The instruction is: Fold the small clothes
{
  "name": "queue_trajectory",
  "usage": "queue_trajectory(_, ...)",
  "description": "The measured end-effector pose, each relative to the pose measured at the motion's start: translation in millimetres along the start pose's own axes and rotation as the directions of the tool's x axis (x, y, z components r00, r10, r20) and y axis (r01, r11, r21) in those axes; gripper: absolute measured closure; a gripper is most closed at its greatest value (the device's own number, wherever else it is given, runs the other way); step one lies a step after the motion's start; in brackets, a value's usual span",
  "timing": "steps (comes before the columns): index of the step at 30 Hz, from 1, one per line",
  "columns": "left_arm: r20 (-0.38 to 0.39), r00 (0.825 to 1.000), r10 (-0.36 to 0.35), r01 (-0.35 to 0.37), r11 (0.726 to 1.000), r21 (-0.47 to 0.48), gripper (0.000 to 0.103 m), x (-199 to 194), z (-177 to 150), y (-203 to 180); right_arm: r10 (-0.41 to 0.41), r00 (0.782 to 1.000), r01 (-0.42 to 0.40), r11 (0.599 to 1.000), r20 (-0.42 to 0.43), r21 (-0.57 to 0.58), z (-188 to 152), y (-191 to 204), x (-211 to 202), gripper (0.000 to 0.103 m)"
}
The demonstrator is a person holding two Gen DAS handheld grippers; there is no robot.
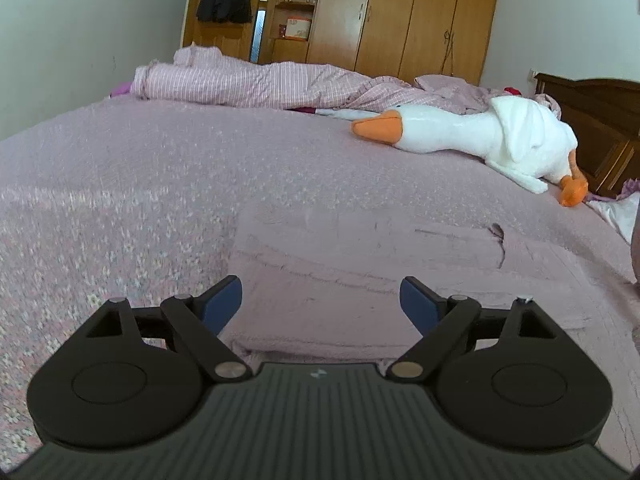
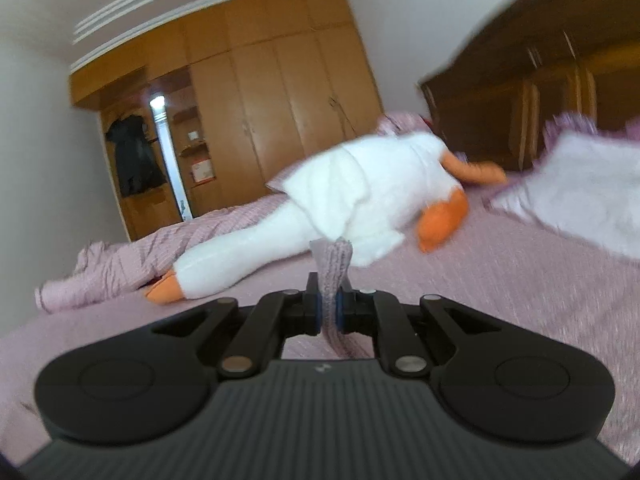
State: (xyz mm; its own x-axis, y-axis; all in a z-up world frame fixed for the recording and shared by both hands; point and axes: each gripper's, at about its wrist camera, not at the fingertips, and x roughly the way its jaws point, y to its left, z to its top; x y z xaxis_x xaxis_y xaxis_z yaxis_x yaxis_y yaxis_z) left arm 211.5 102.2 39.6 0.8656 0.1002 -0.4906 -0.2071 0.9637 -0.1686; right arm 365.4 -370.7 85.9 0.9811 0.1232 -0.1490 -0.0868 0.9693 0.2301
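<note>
A small pink garment (image 1: 360, 264) lies flat and partly folded on the pink bedspread (image 1: 120, 184), just ahead of my left gripper (image 1: 320, 300), which stands open above its near edge with nothing between the blue pads. In the right wrist view my right gripper (image 2: 329, 306) is shut on a bunched strip of pink knit fabric (image 2: 334, 268) that sticks up between the fingers. Where that fabric leads below the gripper is hidden.
A white plush goose (image 1: 472, 132) with an orange beak lies across the far right of the bed. A rumpled pink striped quilt (image 1: 248, 84) lies along the far edge. A wooden wardrobe (image 1: 400, 12) and dark headboard (image 1: 600, 120) stand beyond. A white pillow (image 2: 580, 200) sits at right.
</note>
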Motion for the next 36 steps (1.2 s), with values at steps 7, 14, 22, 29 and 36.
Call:
queue_trajectory(7, -0.005, 0.999, -0.039, 0.038, 0.998, -0.051, 0.012, 9.8, -19.0, 17.8, 0.078, 0.996, -0.077, 0.997, -0.034, 0.016, 5.1, 46.8, 6.0, 0.093)
queue_trajectory(14, -0.034, 0.998, -0.049, 0.045, 0.994, -0.096, 0.011, 11.4, -9.1, 31.9, 0.101, 0.994, -0.104, 0.993, -0.051, -0.056, 16.9, 100.1, 3.6, 0.093)
queue_trajectory(22, -0.051, 0.996, -0.076, 0.071, 0.993, -0.098, 0.011, 5.7, -7.4, 37.9, 0.077, 0.996, -0.083, 0.986, -0.048, -0.145, 33.5, 147.8, 3.5, 0.093)
queue_trajectory(29, -0.042, 0.995, -0.092, 0.088, 0.992, -0.091, 0.011, -1.0, 2.8, 41.1, 0.063, 0.997, -0.07, 0.974, -0.039, -0.214, 58.0, 186.8, -0.5, 0.093)
queue_trajectory(36, -0.058, 0.995, -0.081, 0.075, 0.992, -0.105, 0.01, -2.4, 6.7, 54.3, 0.031, 0.999, -0.038, 0.94, -0.025, -0.339, 62.5, 239.0, -1.1, 0.093)
